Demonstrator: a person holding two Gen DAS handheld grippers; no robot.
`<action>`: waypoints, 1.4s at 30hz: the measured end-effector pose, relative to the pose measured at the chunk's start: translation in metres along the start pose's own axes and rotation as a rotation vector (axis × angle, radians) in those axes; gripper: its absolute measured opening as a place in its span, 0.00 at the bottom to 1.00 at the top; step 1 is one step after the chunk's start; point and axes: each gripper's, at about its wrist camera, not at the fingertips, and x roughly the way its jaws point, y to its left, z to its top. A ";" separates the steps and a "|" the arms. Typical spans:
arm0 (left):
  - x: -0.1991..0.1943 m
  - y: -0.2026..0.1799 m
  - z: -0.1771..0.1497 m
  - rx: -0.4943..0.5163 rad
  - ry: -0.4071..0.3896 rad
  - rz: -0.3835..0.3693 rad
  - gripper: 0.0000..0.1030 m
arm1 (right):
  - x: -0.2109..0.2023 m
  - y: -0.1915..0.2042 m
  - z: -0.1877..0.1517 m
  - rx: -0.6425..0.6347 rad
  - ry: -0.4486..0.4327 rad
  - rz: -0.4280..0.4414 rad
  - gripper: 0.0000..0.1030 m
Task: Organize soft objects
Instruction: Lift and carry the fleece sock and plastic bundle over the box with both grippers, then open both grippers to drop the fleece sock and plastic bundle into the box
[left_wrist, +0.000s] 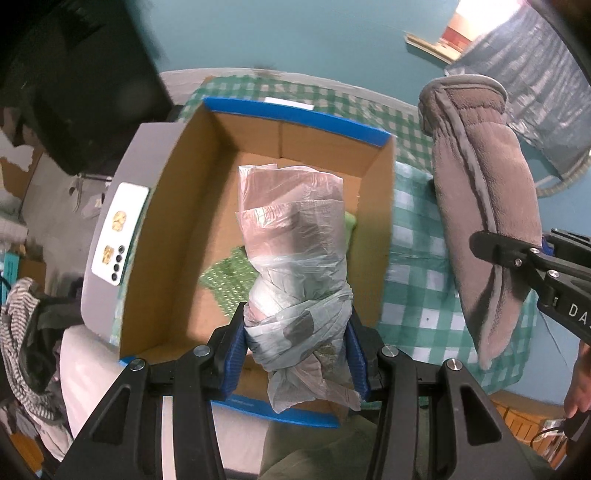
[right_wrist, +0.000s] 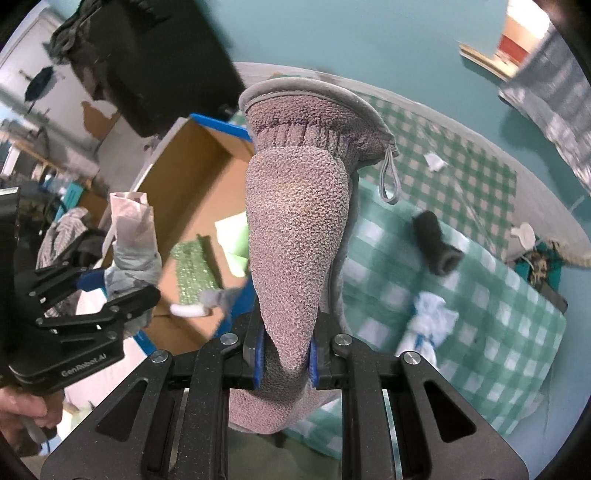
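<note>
The left gripper (left_wrist: 295, 347) is clamped on a knotted plastic bundle (left_wrist: 291, 236), which is held above the open box (left_wrist: 184, 206); the right gripper (right_wrist: 286, 356) is closed on the narrow end of a grey mitt (right_wrist: 295, 236), which is held up to the right of the box, over the checked cloth (right_wrist: 461, 295).

The box is the largest risk: its near wall lies just under the left gripper, so it could be knocked or tipped by a careless lowering. The mitt is held only by its tip, so it could swing against the box rim or slip out. The bundle is slick and gripped near its knot, so a slide from the pads is judged possible. A dark roll (right_wrist: 437, 245) and a white bundle (right_wrist: 428, 325) are left on the cloth and could be snagged by the hanging mitt.
</note>
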 end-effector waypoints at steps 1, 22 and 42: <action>0.000 0.005 0.000 -0.011 0.000 0.003 0.47 | 0.002 0.006 0.004 -0.015 0.002 0.003 0.15; 0.004 0.063 -0.009 -0.118 0.011 0.043 0.47 | 0.046 0.079 0.046 -0.156 0.056 0.053 0.15; 0.008 0.076 -0.007 -0.149 0.039 0.081 0.59 | 0.057 0.101 0.054 -0.172 0.072 0.032 0.37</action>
